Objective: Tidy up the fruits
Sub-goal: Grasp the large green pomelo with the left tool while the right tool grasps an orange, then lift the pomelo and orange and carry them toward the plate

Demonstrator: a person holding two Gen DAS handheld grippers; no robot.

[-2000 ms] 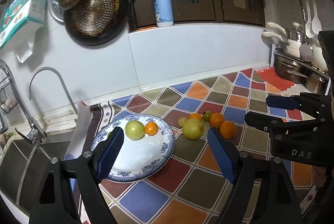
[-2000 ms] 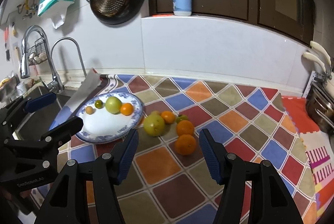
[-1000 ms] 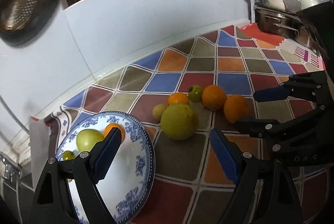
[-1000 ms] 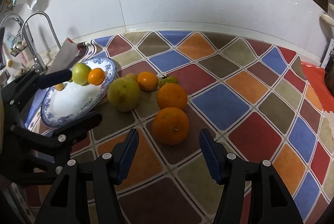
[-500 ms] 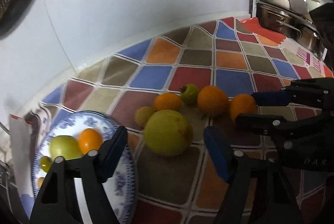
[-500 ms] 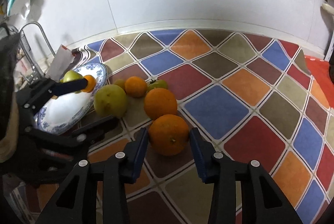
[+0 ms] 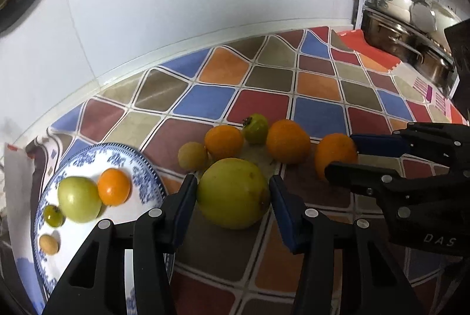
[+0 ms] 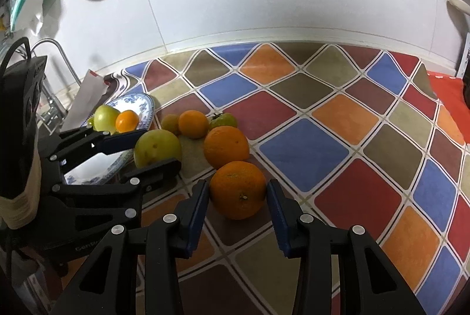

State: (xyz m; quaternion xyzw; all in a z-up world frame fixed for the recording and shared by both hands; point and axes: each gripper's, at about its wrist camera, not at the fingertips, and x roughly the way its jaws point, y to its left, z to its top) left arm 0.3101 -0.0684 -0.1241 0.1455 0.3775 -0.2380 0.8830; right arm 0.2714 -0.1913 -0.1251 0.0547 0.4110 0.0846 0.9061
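Observation:
My left gripper [image 7: 232,185] has a large yellow-green fruit [image 7: 233,193] between its blue pads, which are still closing and touch both of its sides. My right gripper [image 8: 238,191] is shut on the nearest orange [image 8: 238,189], which rests on the chequered counter cloth [image 8: 302,153]. Each gripper also shows in the other view: the right gripper [image 7: 340,153] on the orange [image 7: 335,152], the left gripper [image 8: 161,147] on the big fruit [image 8: 157,146]. A blue-patterned plate [image 7: 141,159] on the left holds a green fruit [image 7: 78,199], a small orange [image 7: 114,190] and two tiny fruits.
Loose behind the held fruits lie another orange [image 7: 288,140], a smaller orange [image 7: 223,141], a green tomato [image 7: 256,124] and a small yellowish fruit [image 7: 192,155]. Steel pots [image 7: 411,45] stand at the right, a tap [image 8: 58,56] and sink at the left, white wall behind.
Both grippers came down close to the fruit pile. The left jaws narrowed around the large yellow-green fruit. The right jaws closed onto the nearest orange.

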